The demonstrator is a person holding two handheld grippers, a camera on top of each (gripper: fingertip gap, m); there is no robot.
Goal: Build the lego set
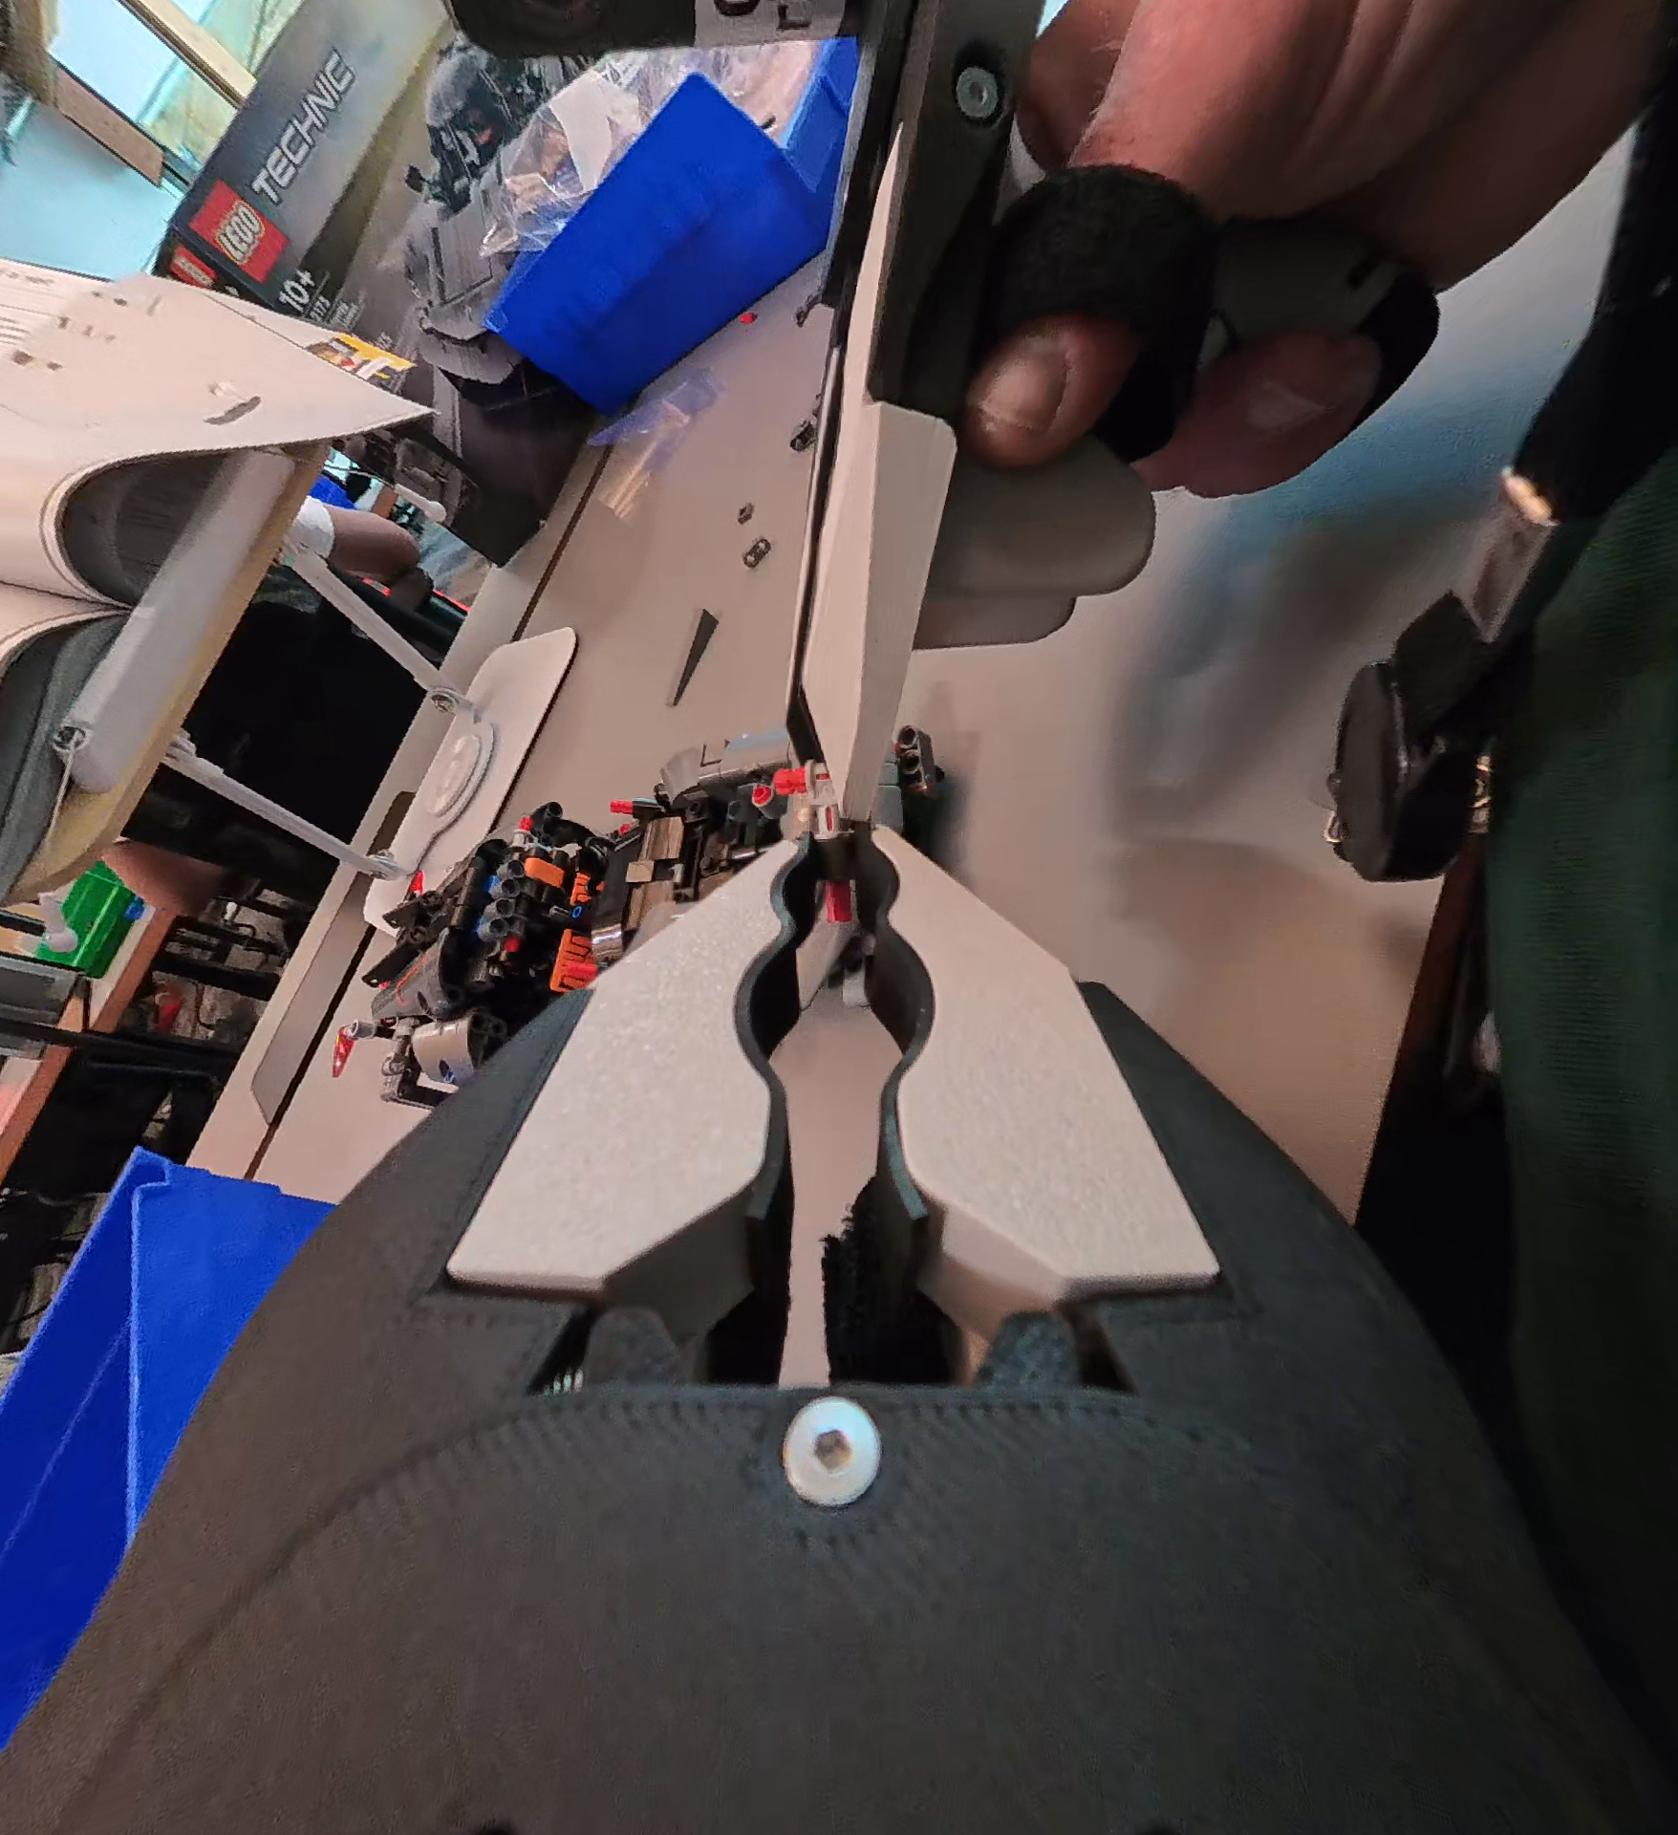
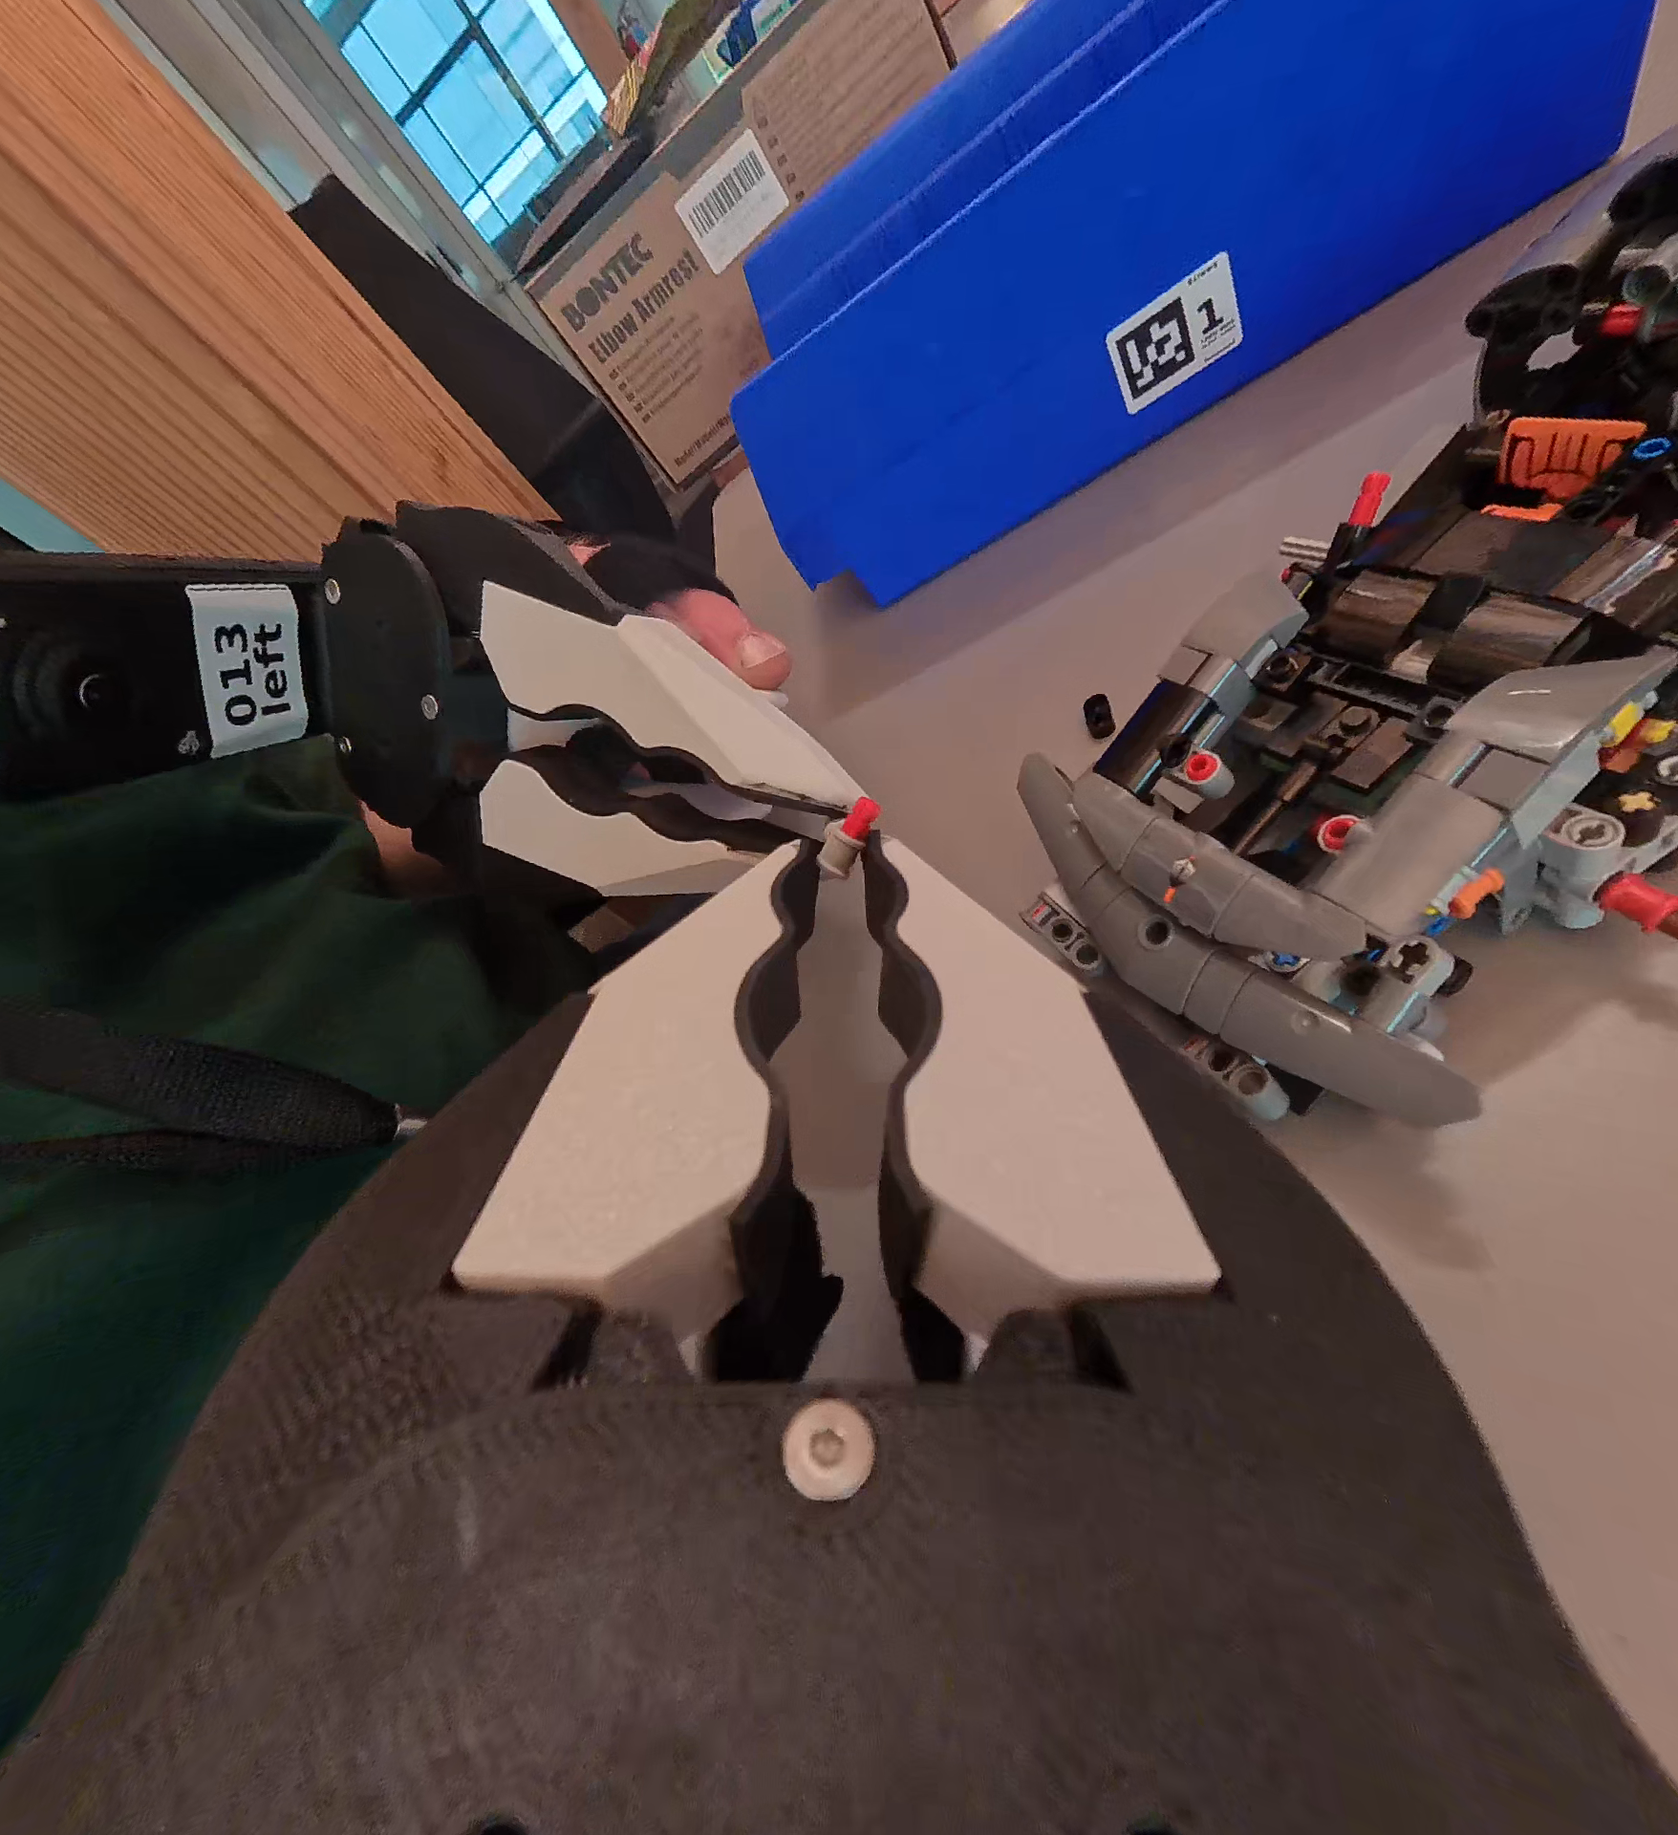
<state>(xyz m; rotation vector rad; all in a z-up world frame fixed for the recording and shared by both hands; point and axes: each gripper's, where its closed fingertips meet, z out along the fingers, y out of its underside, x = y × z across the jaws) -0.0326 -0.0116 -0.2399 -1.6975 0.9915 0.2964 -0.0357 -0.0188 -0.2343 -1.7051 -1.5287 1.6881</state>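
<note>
A small grey pin with a red end (image 2: 845,837) is held in the air between both grippers, just in front of the part-built Lego car (image 2: 1411,794). My right gripper (image 2: 840,849) is shut on the grey end. My left gripper (image 2: 830,806) comes in from the left and its tips close on the red end. In the left wrist view the red end (image 1: 837,899) sits between my left gripper's tips (image 1: 835,854), and the right gripper (image 1: 845,814) comes down from above. The car (image 1: 517,923) lies on the table behind.
A blue bin (image 2: 1014,348) stands behind the car, with a cardboard box (image 2: 656,298) beyond it. A small black piece (image 2: 1098,713) lies by the car's nose. The left wrist view shows the set's box (image 1: 299,179), an open instruction book (image 1: 71,397), loose parts (image 1: 759,551) and a near blue bin (image 1: 71,1390). Only a small space, under 4 cm, lies between the two pairs of fingers.
</note>
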